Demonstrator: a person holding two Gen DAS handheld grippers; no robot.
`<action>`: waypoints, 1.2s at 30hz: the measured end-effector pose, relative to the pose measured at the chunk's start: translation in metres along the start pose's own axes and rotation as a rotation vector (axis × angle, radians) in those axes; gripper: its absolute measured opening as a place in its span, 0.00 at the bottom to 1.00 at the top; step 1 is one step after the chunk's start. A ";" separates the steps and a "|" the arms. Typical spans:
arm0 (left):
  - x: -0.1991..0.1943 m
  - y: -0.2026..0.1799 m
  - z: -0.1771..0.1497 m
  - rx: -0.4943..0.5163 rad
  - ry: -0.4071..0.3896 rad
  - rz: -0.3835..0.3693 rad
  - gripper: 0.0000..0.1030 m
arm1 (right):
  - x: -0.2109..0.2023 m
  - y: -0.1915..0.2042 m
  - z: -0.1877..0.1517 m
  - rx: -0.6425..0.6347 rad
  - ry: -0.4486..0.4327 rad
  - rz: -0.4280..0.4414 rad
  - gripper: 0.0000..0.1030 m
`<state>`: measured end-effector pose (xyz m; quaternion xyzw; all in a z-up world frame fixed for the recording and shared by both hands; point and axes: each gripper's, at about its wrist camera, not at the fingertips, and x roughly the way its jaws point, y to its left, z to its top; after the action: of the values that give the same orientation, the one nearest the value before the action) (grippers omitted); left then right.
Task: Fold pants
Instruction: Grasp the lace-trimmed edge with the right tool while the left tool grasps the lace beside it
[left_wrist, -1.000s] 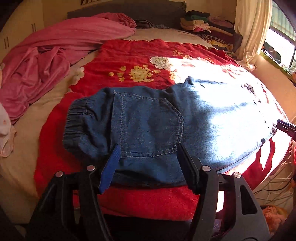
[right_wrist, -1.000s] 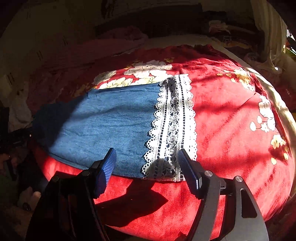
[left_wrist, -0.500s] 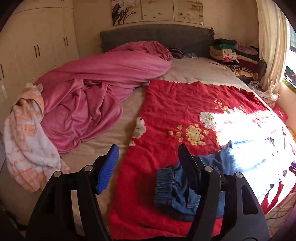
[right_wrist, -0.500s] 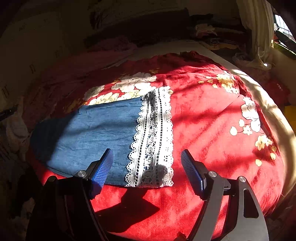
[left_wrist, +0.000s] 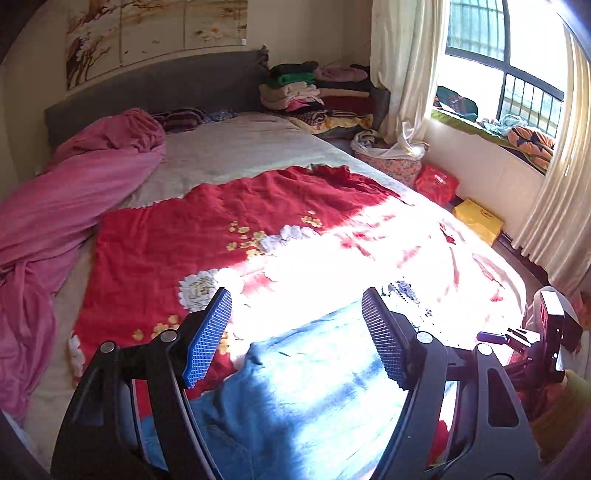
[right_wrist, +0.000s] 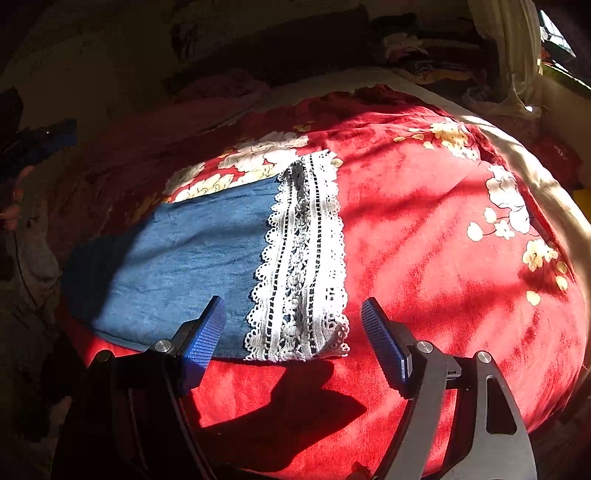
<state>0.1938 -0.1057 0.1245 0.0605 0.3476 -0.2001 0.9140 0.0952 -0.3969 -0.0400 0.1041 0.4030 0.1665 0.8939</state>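
Note:
Blue denim pants (left_wrist: 310, 391) lie flat on a red flowered blanket (left_wrist: 177, 236) near the bed's front edge. In the right wrist view the pants (right_wrist: 192, 254) end in a white lace cuff (right_wrist: 303, 266). My left gripper (left_wrist: 295, 339) is open and empty, raised above the pants' middle. My right gripper (right_wrist: 291, 339) is open and empty, just in front of the lace cuff, above the blanket (right_wrist: 424, 240). The right gripper's body also shows in the left wrist view (left_wrist: 546, 339) at the far right.
A pink quilt (left_wrist: 70, 192) is heaped at the bed's left. Folded clothes (left_wrist: 314, 88) are stacked by the headboard. A window with curtains (left_wrist: 402, 62) is on the right; bags (left_wrist: 476, 218) lie on the floor beside the bed.
The left gripper has swung from the waistband up and left, then to the right, now over the pants' middle. The right gripper has drawn back slightly from the lace cuff. Both stay open.

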 end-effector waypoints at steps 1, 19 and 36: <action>0.019 -0.011 0.000 0.013 0.017 -0.029 0.63 | 0.004 -0.002 0.000 0.007 0.006 -0.004 0.72; 0.228 -0.060 -0.012 0.062 0.258 -0.391 0.44 | 0.041 -0.011 0.007 0.151 0.037 0.172 0.41; 0.240 -0.095 -0.028 0.179 0.319 -0.456 0.12 | 0.055 0.007 0.030 0.173 -0.010 0.240 0.25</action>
<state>0.3005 -0.2632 -0.0526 0.0921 0.4727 -0.4184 0.7701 0.1504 -0.3708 -0.0552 0.2291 0.3959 0.2364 0.8573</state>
